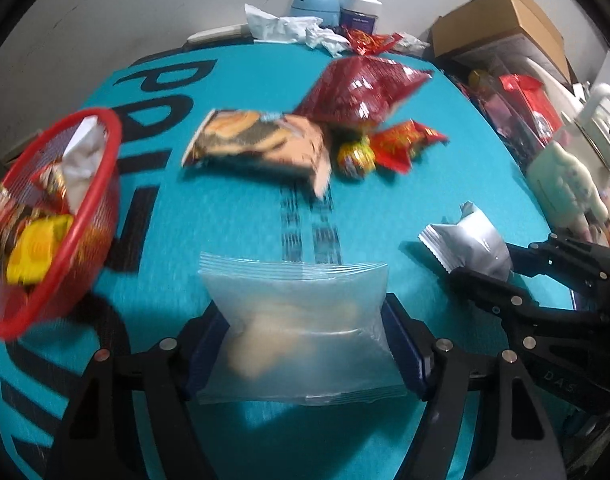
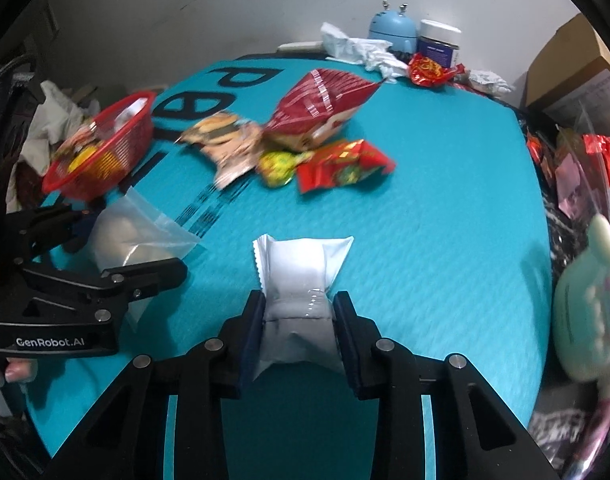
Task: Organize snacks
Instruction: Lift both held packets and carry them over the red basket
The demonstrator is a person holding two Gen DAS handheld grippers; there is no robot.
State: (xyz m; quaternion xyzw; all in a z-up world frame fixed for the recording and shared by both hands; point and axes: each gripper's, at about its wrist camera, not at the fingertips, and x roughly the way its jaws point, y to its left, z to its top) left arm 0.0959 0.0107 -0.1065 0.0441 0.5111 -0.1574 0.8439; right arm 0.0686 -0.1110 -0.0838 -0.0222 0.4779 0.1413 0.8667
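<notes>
My left gripper (image 1: 305,312) is shut on a clear zip bag (image 1: 301,320) with pale snacks inside, held above the teal mat; it also shows in the right wrist view (image 2: 137,236). My right gripper (image 2: 299,304) is shut on a silver-white sealed packet (image 2: 301,280), which shows at the right of the left wrist view (image 1: 469,240). A red mesh basket (image 1: 105,184) holding several snacks sits at the left, also in the right wrist view (image 2: 117,148). On the mat lie a beige snack bag (image 1: 261,144), a big red bag (image 1: 361,88), a yellow candy (image 1: 355,156) and a red packet (image 1: 405,144).
The teal mat (image 2: 425,220) covers the table. At the back stand a blue gadget (image 1: 315,2), a jar (image 1: 359,10) and crumpled white paper (image 1: 289,26). Cardboard boxes (image 1: 501,28) and clutter fill the right side, with a pale green plush (image 2: 585,308) near the edge.
</notes>
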